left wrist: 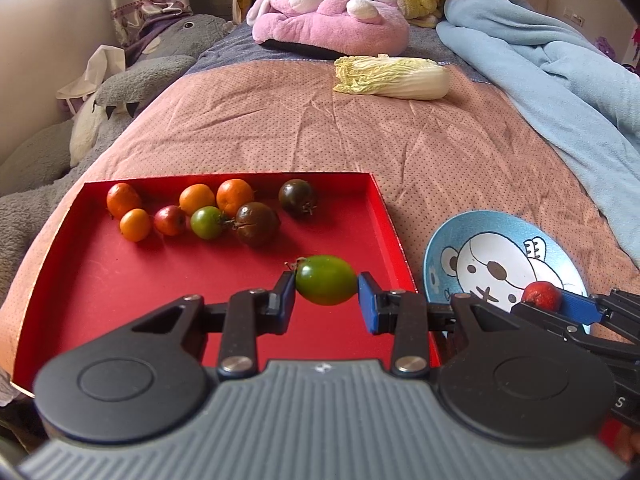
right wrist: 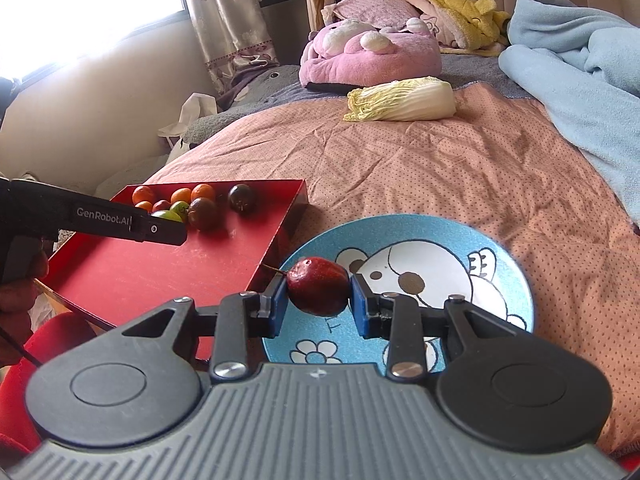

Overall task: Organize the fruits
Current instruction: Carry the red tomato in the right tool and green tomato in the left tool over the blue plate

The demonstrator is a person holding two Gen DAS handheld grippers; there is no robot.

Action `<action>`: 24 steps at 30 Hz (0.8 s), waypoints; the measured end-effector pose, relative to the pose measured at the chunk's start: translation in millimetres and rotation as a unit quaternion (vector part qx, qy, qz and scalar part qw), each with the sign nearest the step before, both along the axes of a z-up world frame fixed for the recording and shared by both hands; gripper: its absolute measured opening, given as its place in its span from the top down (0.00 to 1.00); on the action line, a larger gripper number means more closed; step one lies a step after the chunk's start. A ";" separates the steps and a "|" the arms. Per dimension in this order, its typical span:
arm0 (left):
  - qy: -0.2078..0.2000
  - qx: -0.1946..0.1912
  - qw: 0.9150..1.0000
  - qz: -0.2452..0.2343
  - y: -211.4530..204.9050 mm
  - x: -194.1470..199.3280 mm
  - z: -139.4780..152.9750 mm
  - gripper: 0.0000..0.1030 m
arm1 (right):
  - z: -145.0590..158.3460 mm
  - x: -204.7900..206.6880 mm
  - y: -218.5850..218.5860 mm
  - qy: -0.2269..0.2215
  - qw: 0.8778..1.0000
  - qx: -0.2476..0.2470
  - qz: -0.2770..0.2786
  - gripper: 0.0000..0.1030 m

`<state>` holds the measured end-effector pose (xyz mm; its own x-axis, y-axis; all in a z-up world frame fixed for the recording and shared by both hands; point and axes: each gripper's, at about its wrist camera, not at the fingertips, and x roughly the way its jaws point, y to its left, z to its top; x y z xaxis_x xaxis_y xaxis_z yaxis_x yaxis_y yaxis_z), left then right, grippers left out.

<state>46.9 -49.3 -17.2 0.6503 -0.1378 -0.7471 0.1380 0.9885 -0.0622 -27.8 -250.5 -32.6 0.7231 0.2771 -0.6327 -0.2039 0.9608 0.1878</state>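
On pink bedding, red tray beside plate.

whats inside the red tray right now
Eight loose fruits lie at the far end of the red tray. The left gripper holds a green tomato above it, hiding some tray floor.

A shallow red cardboard tray lies on the pink dotted quilt, with a round blue cartoon-bear plate just beside its right edge. A cluster of small round orange, red, green and dark fruits lies along the tray's far wall. Farther back on the quilt lies a pale napa cabbage, with a pink plush toy behind it and a rumpled light-blue blanket to the right.
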 end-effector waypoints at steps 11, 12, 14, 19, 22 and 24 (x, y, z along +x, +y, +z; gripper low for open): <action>0.000 0.002 0.999 -0.042 -37.1 1.2 0.1 0.64 | -10.1 -2.9 -18.0 0.007 1.000 0.006 -0.020 0.63; 0.001 0.003 0.999 -0.046 -41.2 1.3 -0.9 0.64 | -10.7 -3.5 -19.0 0.008 1.000 0.007 -0.021 0.63; 0.004 0.004 0.999 -0.053 -48.0 2.3 -3.9 0.64 | -11.8 -4.2 -21.4 0.008 1.000 0.008 -0.023 0.63; 0.011 0.007 0.998 -0.068 -63.3 4.6 -10.7 0.64 | -14.0 -5.4 -26.1 0.010 0.999 0.012 -0.028 0.63; 0.013 0.013 0.997 -0.078 -71.7 5.4 -16.0 0.64 | -15.3 -5.5 -27.6 0.011 0.999 0.015 -0.030 0.63; 0.015 0.019 0.996 -0.083 -77.4 6.8 -19.9 0.64 | -16.7 -5.2 -28.5 0.011 0.999 0.018 -0.031 0.62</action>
<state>53.7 -126.7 -37.0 0.5975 -0.2136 -0.7729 0.2988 0.9537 -0.0326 -33.0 -279.0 -49.3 0.7253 0.2556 -0.6393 -0.1399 0.9639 0.2267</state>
